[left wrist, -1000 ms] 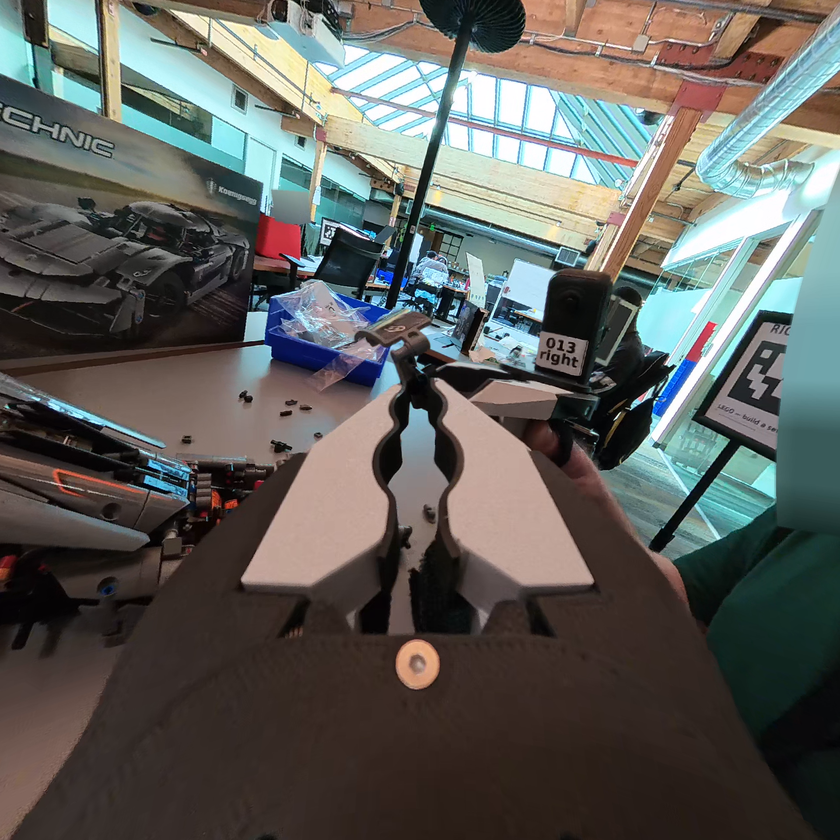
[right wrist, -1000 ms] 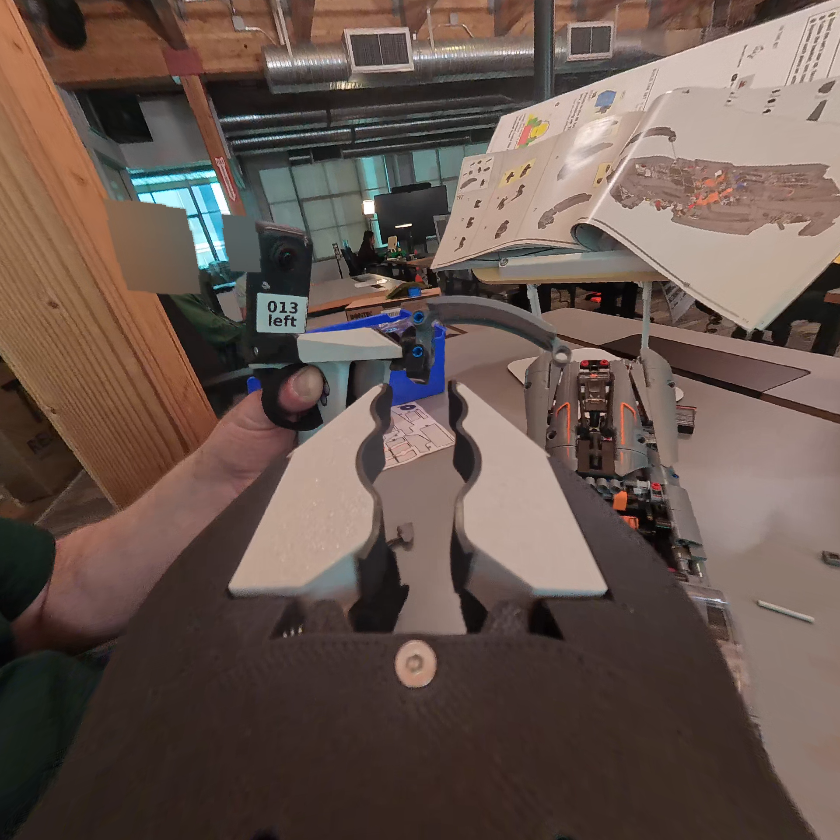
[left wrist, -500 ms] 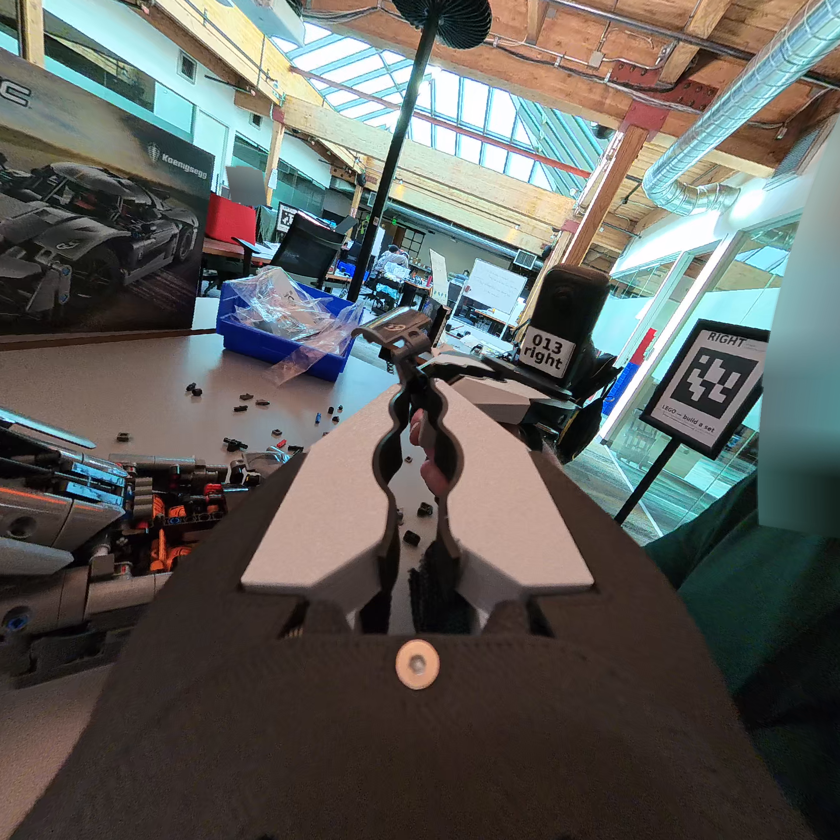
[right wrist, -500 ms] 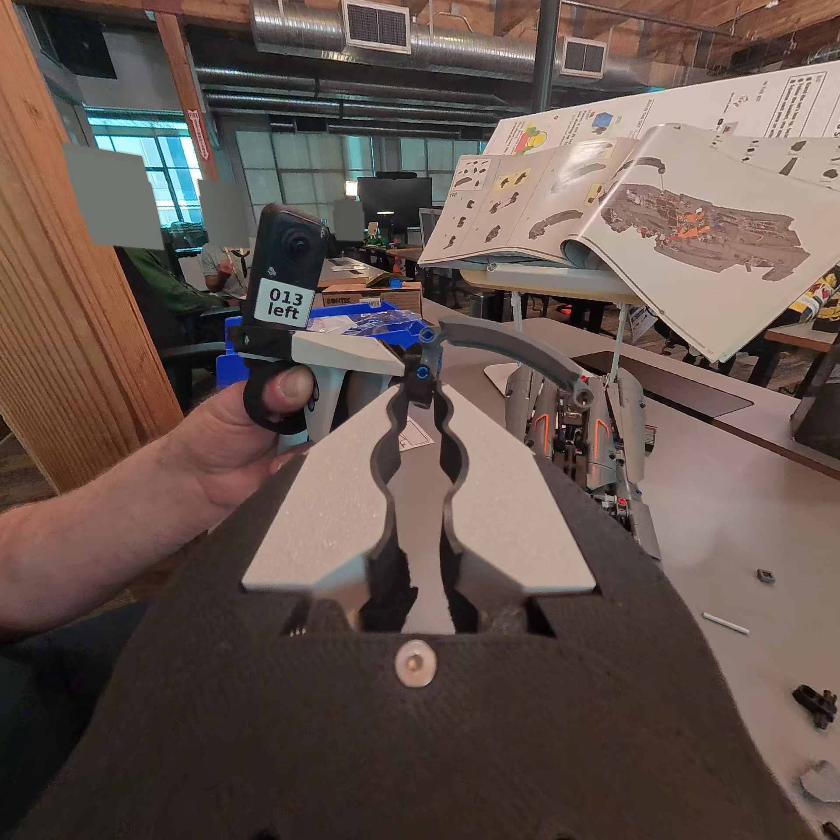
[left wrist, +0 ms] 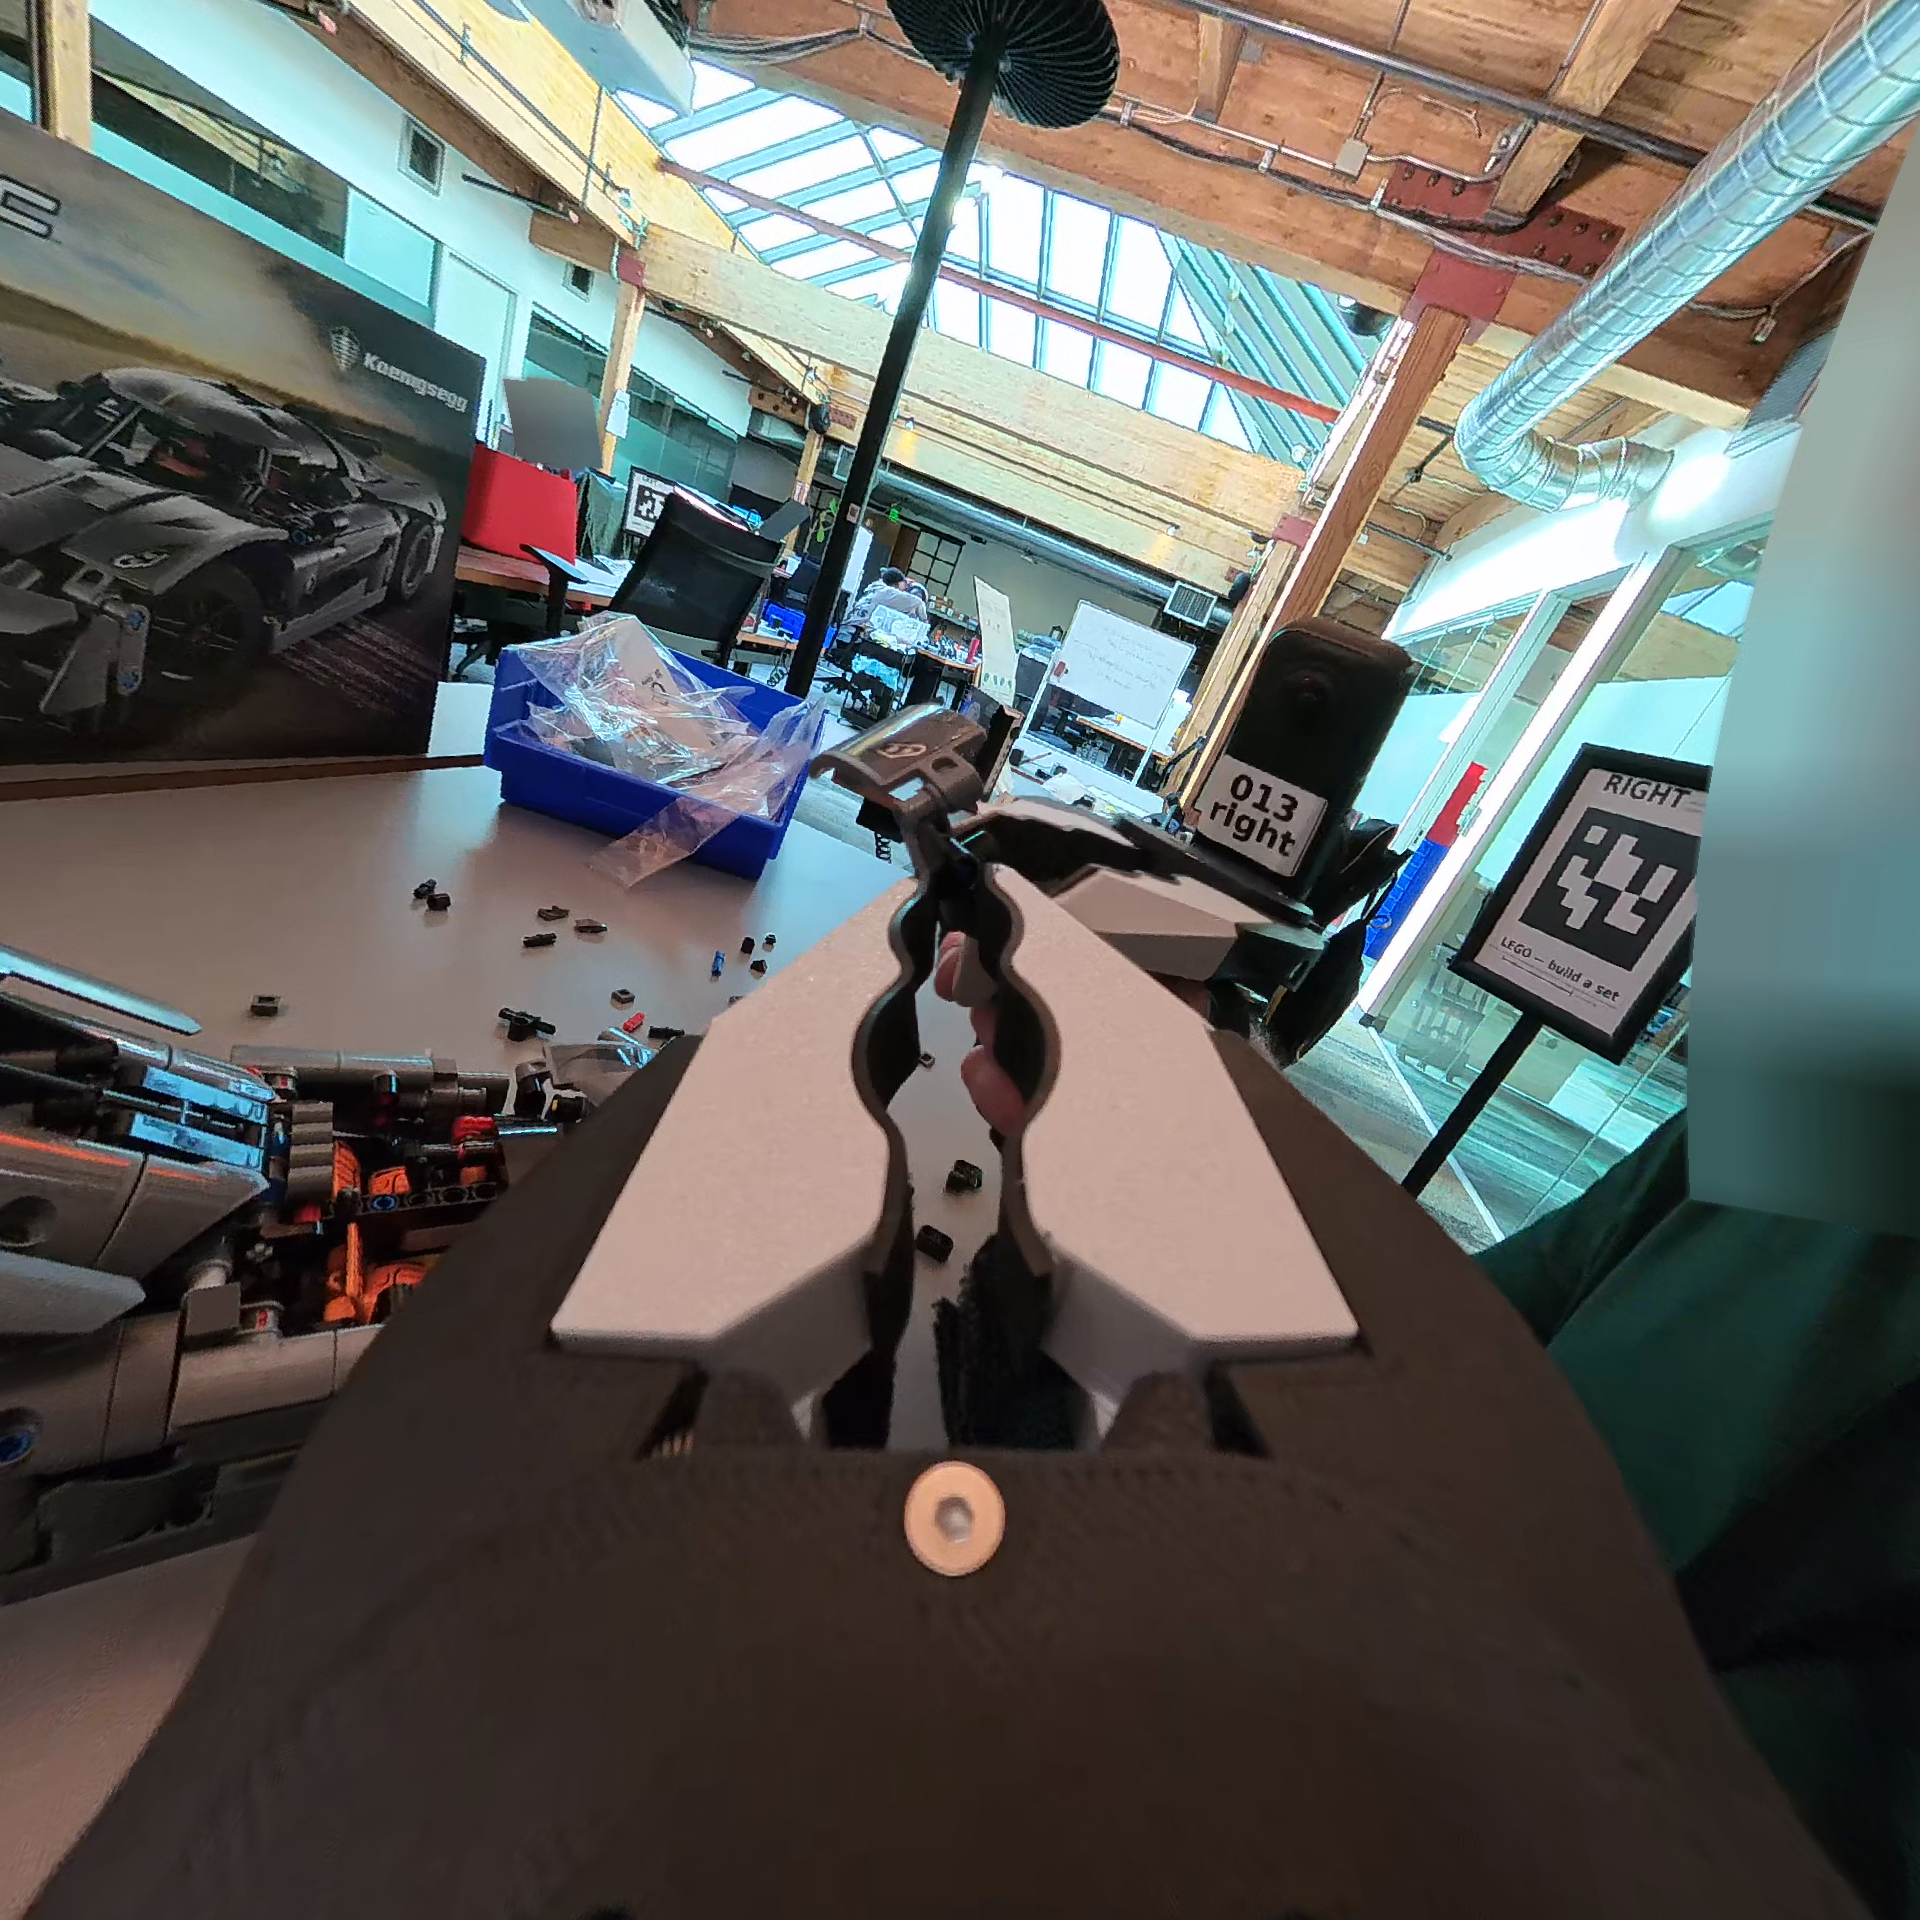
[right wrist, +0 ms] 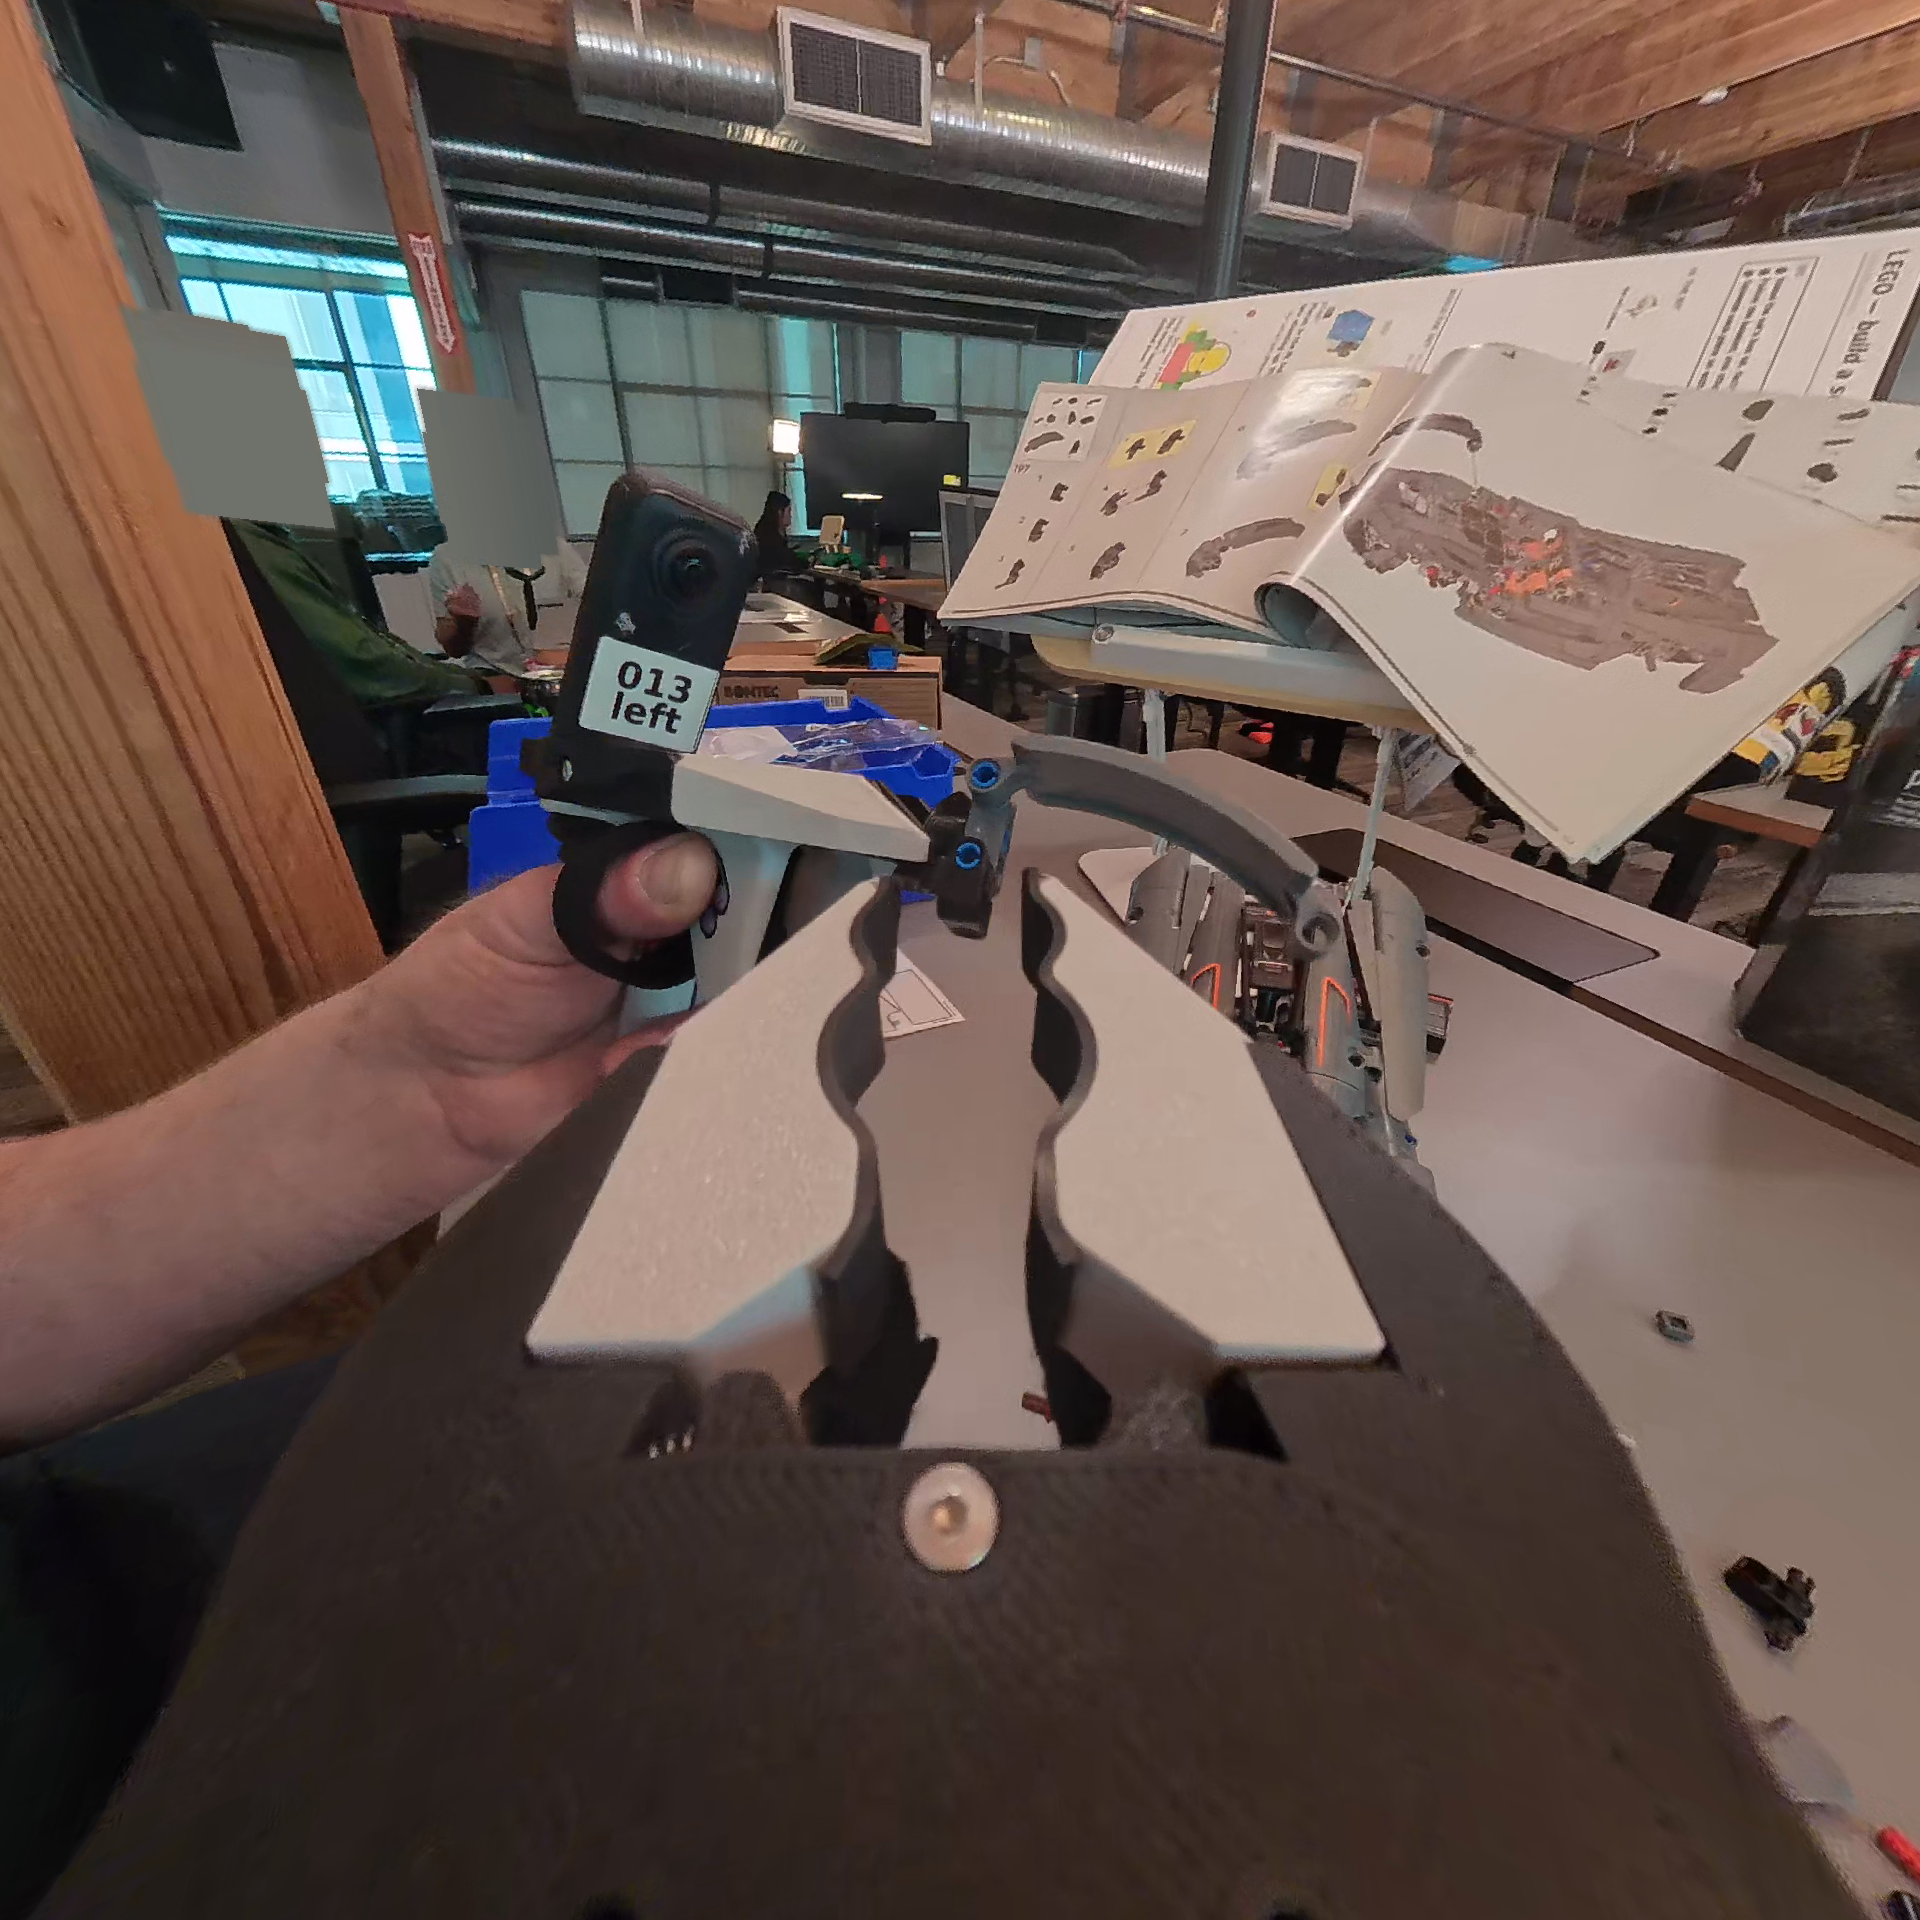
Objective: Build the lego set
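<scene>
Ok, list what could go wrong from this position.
1. The left gripper pinches only one end of the curved grey piece, held above the table; a loose grip could let it swivel or drop.
2. The right gripper is open just beneath that pinch, so closing carelessly could knock the piece askew.
3. The piece's free end hangs near the car model; a swing might bump it.

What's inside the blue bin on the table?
The blue bin holds crumpled clear plastic bags, and one spills over its front edge onto the table. Whatever lies under the bags, loose pieces or not, is covered and cannot be seen.
</scene>
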Tool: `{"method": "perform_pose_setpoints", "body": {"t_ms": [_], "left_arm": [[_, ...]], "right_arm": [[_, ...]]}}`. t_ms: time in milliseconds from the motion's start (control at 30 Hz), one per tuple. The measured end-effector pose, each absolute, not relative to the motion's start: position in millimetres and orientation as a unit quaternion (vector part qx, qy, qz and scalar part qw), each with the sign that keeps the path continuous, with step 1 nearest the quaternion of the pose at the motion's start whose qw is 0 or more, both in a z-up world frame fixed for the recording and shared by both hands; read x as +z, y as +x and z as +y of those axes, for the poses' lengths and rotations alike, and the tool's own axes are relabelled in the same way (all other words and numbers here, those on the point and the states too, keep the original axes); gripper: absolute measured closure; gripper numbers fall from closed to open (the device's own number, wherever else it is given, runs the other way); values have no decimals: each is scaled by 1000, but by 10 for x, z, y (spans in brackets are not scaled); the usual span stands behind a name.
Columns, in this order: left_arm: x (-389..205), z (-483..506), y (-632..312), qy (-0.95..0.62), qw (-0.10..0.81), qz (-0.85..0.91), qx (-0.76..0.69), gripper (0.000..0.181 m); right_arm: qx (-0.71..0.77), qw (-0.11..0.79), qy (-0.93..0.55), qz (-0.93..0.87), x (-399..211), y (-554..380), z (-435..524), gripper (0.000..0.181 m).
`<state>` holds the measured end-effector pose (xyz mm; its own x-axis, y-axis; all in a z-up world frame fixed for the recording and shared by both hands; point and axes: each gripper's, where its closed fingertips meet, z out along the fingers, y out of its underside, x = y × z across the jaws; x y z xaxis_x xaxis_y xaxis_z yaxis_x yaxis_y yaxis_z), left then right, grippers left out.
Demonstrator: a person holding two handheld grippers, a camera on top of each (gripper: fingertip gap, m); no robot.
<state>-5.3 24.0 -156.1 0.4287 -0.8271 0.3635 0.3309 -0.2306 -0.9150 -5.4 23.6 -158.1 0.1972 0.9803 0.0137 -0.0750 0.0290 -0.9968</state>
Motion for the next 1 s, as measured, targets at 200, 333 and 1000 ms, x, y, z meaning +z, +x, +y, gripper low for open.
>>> {"method": "perform_pose_setpoints", "body": {"t_ms": [200, 333, 1000], "left_arm": [[-1564, 267, -36, -610, 591, 195, -491, 176], [-1560, 273, -18, -613, 600, 195, -476, 176], [-1548, 326, -36, -619, 635, 183, -423, 176]], "right_arm": [[468, 553, -535, -435, -1644, -32, 271, 172], [467, 556, -538, -427, -1643, -19, 285, 174], [496, 555, -545, -386, -1602, 51, 360, 169]]}}
